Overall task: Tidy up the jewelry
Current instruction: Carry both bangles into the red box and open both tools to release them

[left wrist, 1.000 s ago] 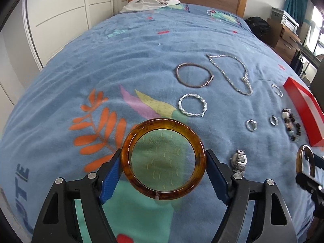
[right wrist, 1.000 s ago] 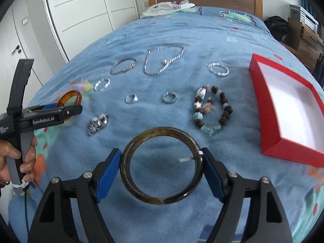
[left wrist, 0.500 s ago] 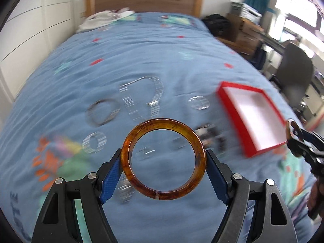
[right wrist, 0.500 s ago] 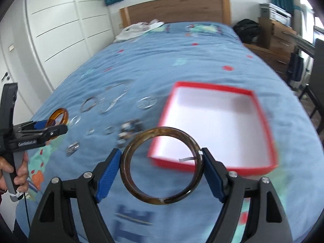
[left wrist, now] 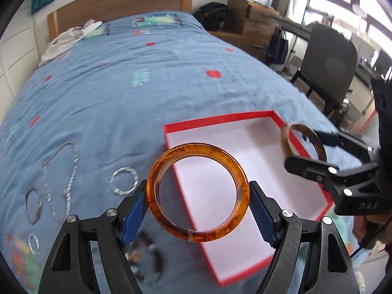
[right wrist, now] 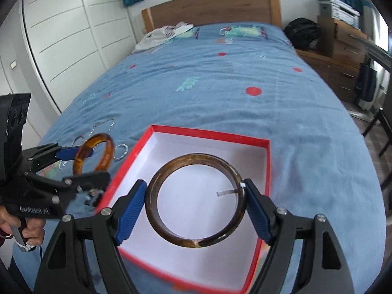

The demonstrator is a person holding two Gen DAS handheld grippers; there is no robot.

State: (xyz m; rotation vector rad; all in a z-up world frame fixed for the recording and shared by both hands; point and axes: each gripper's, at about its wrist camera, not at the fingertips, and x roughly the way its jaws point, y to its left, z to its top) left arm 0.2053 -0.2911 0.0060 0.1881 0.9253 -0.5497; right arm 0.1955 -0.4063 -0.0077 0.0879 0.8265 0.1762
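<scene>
My left gripper (left wrist: 198,207) is shut on an amber bangle (left wrist: 156,196), held in the air over the near left edge of the red box (left wrist: 218,121) with its white inside. My right gripper (right wrist: 194,204) is shut on a dark brown bangle (right wrist: 152,210), hanging above the white floor of the red box (right wrist: 210,133). Each gripper shows in the other's view: the right gripper (left wrist: 306,144) with the dark bangle (left wrist: 318,144) at the box's right rim, the left gripper (right wrist: 83,161) with the amber bangle (right wrist: 107,153) left of the box.
On the blue bedspread (left wrist: 147,93) left of the box lie a silver chain (left wrist: 68,171), a twisted silver bracelet (left wrist: 133,180), a thin bangle (left wrist: 33,205), a ring (left wrist: 33,243) and a beaded bracelet (left wrist: 156,257). A dark chair (left wrist: 328,66) stands right of the bed.
Both grippers have swung right from over the laid-out jewelry to the red box, each still holding its bangle. The box now fills the middle of both views.
</scene>
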